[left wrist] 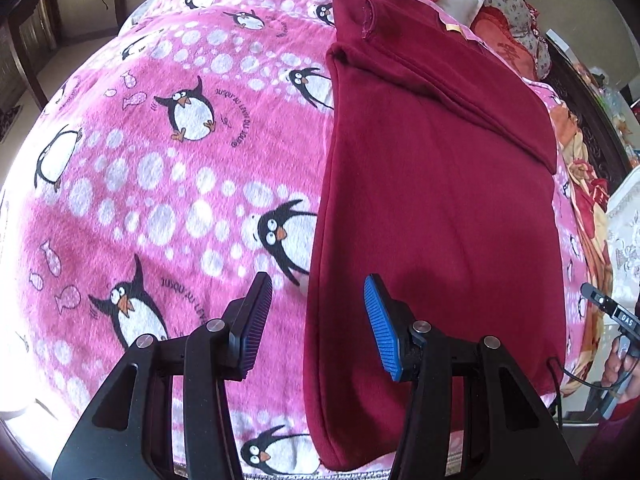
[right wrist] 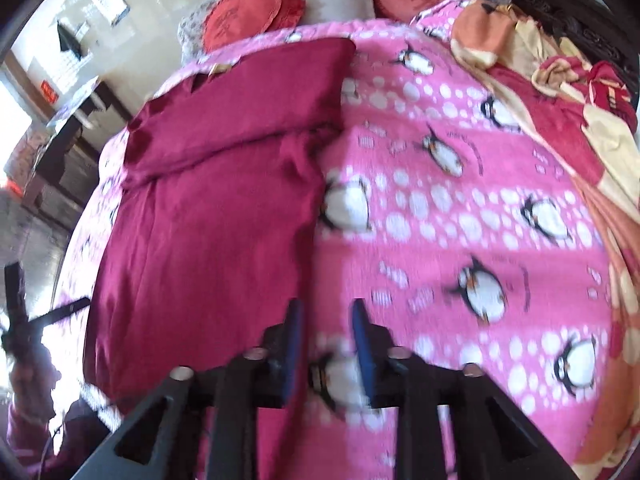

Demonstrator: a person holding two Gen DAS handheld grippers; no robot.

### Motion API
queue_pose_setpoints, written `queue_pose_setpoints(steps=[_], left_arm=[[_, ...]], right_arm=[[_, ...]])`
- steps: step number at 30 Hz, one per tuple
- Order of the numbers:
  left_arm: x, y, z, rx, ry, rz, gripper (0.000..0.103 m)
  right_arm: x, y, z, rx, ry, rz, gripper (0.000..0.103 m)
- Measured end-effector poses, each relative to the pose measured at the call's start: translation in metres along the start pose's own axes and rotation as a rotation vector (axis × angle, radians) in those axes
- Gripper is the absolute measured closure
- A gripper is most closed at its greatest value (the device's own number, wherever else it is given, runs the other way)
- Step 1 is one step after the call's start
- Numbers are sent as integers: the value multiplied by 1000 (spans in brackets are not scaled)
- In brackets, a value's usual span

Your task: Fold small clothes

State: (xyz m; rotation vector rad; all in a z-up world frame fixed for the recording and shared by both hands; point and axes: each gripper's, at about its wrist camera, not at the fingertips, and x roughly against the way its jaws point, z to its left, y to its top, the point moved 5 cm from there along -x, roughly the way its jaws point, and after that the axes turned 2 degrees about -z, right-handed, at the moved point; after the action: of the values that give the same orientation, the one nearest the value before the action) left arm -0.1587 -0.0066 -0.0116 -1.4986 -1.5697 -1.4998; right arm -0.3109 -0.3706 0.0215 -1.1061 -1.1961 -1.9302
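A dark red garment (left wrist: 432,208) lies flat on a pink penguin blanket (left wrist: 160,184), folded lengthwise into a long strip with a sleeve laid across its far part. It also shows in the right wrist view (right wrist: 208,216). My left gripper (left wrist: 318,300) is open and empty, hovering over the garment's near left edge. My right gripper (right wrist: 326,320) is open and empty, just right of the garment's near right edge, over the blanket (right wrist: 460,208). The right wrist view is blurred by motion.
Red heart-shaped cushions (right wrist: 244,16) and a floral pillow lie at the bed's head. A crumpled orange, cream and red blanket (right wrist: 572,92) lies along the bed's right side. Dark furniture (left wrist: 36,32) stands beyond the bed's left side.
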Motion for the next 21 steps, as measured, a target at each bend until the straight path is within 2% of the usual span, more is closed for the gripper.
queue_pose_setpoints(steps=[2,3,6,8,13,21], left_arm=[[3,-8,-2,-12,-8,11,49],[3,-12,-2,-12,-13,14,42],[2,-24,-2,-5,-21,30,41],[0,-31,-3,-12,-9,38,41],[-1,-43,-7,-32,10,46,41],[-1,-52,-2,-30,25,55,40]], right_arm=[[11,-17,-2,33,25,45,62],[17,-24,-4,46,23,58,62],[37,-41,-11,31,43,73,62],[42,-51,-11,-9,86,65,57],[21,-72,12,-29,190,78,57],[-13,-92,33,-42,262,119,56]])
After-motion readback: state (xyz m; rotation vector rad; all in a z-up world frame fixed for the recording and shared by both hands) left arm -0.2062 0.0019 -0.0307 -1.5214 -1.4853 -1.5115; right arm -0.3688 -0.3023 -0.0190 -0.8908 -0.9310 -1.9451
